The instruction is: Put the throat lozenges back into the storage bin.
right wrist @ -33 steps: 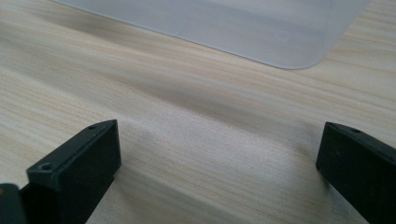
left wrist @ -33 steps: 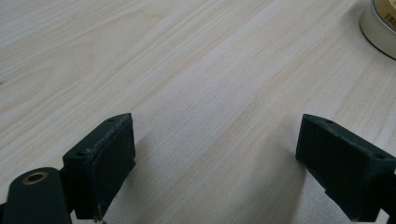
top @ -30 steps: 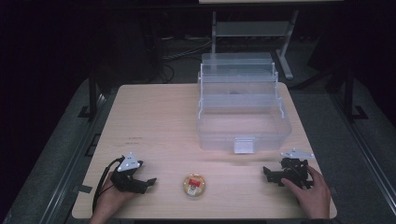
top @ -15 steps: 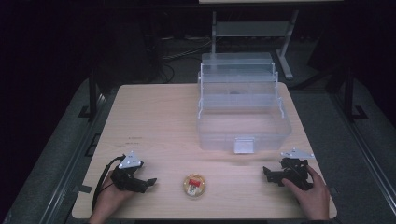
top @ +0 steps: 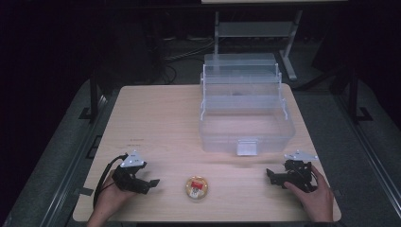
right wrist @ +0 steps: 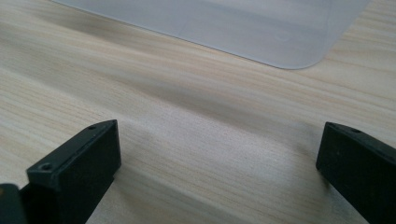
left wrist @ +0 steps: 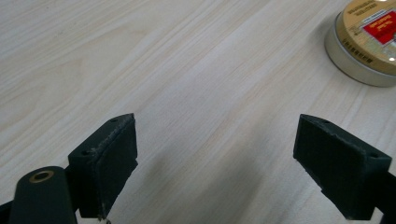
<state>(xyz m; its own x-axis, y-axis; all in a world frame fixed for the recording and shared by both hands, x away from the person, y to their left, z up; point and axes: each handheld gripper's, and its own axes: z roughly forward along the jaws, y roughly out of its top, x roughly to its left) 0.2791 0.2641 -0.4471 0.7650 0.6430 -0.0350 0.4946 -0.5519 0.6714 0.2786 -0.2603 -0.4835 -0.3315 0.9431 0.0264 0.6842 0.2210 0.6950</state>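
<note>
A small round tin (top: 196, 187) with a gold lid and red label lies near the table's front edge, between the two hands; its edge shows at the upper right of the left gripper view (left wrist: 367, 42). My left gripper (top: 150, 184) rests on the wood left of the tin, open, jaws wide apart with nothing between them (left wrist: 215, 163). My right gripper (top: 270, 177) sits at the front right, open and empty (right wrist: 219, 172), just below the clear tiered plastic box (top: 246, 109), whose pale base (right wrist: 224, 23) lies ahead of it.
The light wooden table (top: 156, 118) has bare room on its left half. The box has a white latch (top: 247, 147) on its front. Dark floor, cables and a metal stand (top: 255, 28) lie beyond the far edge.
</note>
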